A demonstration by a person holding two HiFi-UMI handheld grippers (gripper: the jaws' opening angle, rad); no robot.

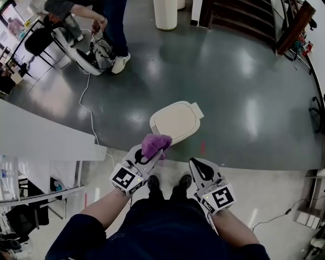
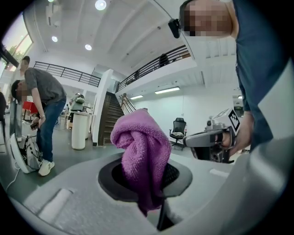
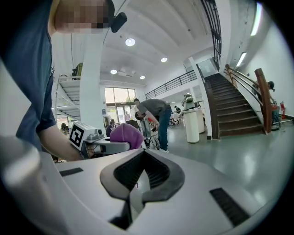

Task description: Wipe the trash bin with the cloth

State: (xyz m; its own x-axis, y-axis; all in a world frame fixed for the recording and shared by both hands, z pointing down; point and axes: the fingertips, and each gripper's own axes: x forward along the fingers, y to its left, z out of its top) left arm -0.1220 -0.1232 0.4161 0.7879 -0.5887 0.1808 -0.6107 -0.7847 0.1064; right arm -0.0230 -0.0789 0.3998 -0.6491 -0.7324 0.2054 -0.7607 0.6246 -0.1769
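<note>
The trash bin [image 1: 175, 121] is cream with a closed rounded lid and stands on the dark floor just ahead of my feet. My left gripper [image 1: 154, 151] is shut on a bunched purple cloth [image 1: 155, 143], held up in the air short of the bin's near edge. In the left gripper view the cloth [image 2: 142, 149] bulges up out of the closed jaws. My right gripper [image 1: 199, 166] is beside it to the right, shut and holding nothing. The right gripper view shows its black pads [image 3: 158, 172] meeting, with the left gripper [image 3: 98, 146] and cloth [image 3: 125, 135] off to the left.
A person [image 1: 109, 23] bends over a white device [image 1: 94, 56] at the far left, with a white cable [image 1: 87, 104] trailing over the floor. A tall white cylinder bin [image 1: 165, 12] stands at the back, stairs [image 1: 244, 18] at the back right, and a white counter [image 1: 40, 137] on my left.
</note>
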